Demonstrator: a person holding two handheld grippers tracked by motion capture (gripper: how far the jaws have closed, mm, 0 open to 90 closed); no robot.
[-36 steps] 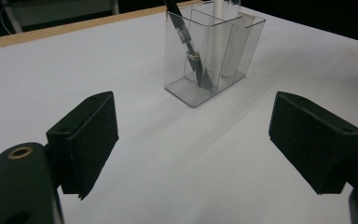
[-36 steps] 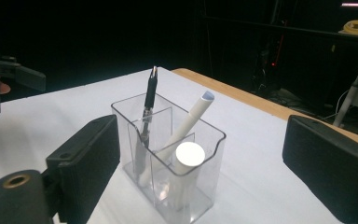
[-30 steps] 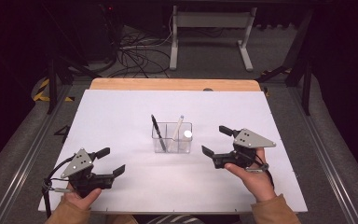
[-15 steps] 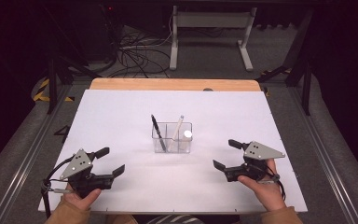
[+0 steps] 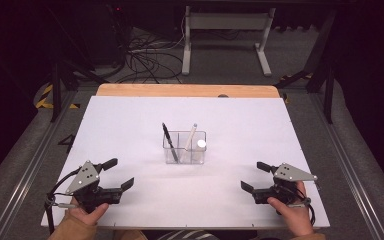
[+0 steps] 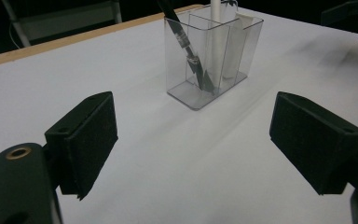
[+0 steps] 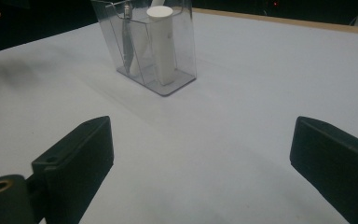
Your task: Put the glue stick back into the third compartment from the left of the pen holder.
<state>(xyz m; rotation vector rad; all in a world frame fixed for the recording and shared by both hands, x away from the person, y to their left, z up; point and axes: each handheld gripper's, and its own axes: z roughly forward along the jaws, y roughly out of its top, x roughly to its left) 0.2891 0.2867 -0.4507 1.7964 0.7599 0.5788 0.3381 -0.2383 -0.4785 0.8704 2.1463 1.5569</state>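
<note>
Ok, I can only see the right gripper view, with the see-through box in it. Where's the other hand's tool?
Observer: The left tool is near the left front corner of the white table, open with nothing in it.
Operator: Does anything stick out the top of the box?
Observer: Yes. In the high view a black pen and a white pen lean out above the clear box.

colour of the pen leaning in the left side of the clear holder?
Black. The pen shows best in the high view.
</note>
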